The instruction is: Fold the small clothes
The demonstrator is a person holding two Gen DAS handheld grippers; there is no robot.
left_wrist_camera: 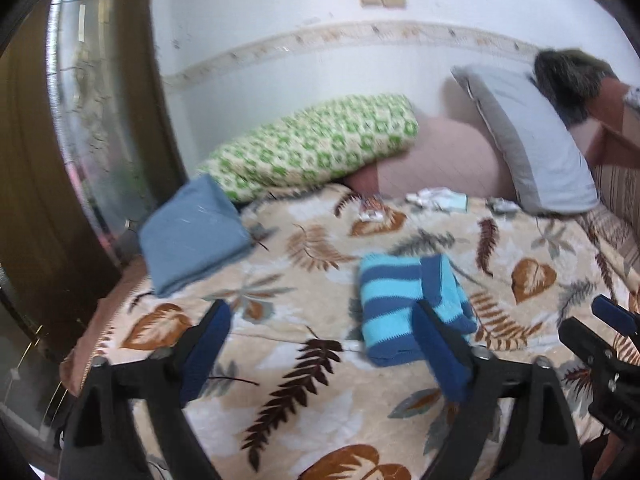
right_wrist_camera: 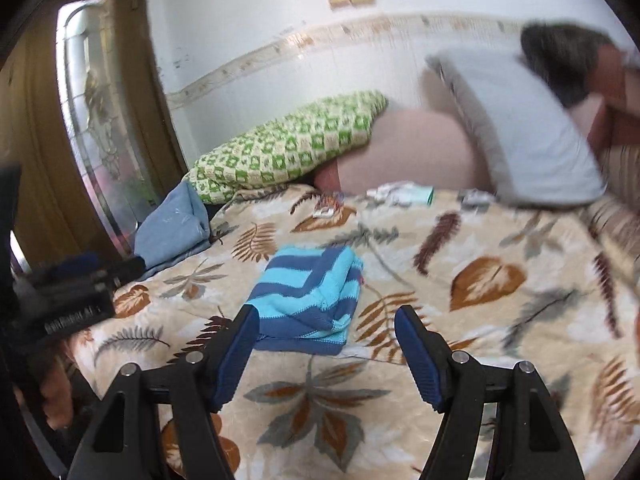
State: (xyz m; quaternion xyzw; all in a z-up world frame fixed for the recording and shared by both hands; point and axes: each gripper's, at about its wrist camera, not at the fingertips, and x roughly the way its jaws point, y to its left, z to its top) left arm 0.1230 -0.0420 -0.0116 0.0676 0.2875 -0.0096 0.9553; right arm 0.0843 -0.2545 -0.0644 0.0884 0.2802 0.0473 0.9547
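Both tongs, left gripper (left_wrist_camera: 320,344) and right gripper (right_wrist_camera: 326,350), spread and empty above mid-bed striped garment (right_wrist_camera: 308,296); fold looks done, next garment wanted.

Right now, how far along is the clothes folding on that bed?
Done, it seems: the striped blue garment lies folded in a compact bundle on the leaf-print blanket. In hand: nothing; the left gripper and right gripper are both open and empty. Possibly left: small pale items near the pillows, too blurred to identify.
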